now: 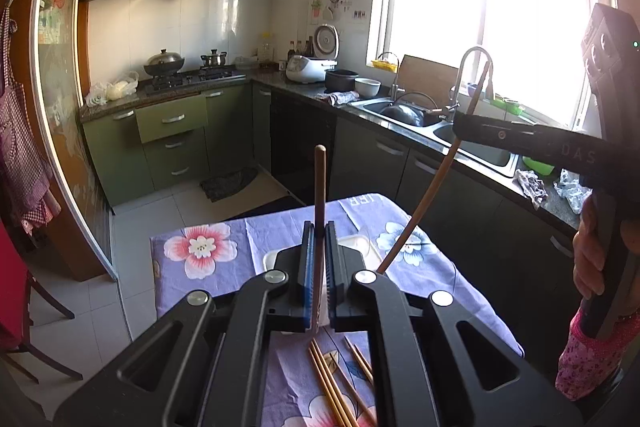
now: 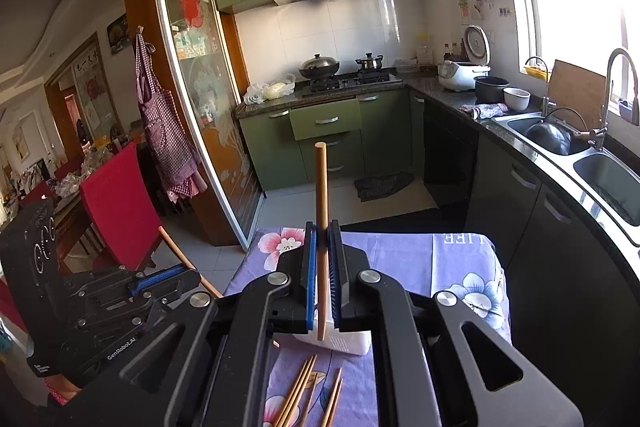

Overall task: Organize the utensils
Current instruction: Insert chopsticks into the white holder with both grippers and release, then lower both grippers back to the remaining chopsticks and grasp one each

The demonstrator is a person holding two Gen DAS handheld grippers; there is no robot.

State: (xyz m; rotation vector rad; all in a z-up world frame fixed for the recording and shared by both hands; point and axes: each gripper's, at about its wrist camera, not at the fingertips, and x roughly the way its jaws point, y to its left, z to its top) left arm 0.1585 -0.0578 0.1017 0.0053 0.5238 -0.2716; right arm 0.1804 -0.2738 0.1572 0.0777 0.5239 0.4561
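Over a table spread with a floral cloth (image 1: 208,267), each hand-held gripper clamps a single wooden chopstick — the left gripper (image 1: 319,247) pinches a dark chopstick (image 1: 319,211) upright, the right gripper (image 2: 322,247) a lighter chopstick (image 2: 321,203). More loose chopsticks (image 2: 304,391) lie on the cloth beside a white holder (image 2: 352,343). The step looks like carrying the pair to that holder — next, each tip likely needs lowering into a compartment before the jaws open.

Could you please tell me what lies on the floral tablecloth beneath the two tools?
Loose chopsticks lie on the tablecloth beside a white container; the tools hide the container's inside.
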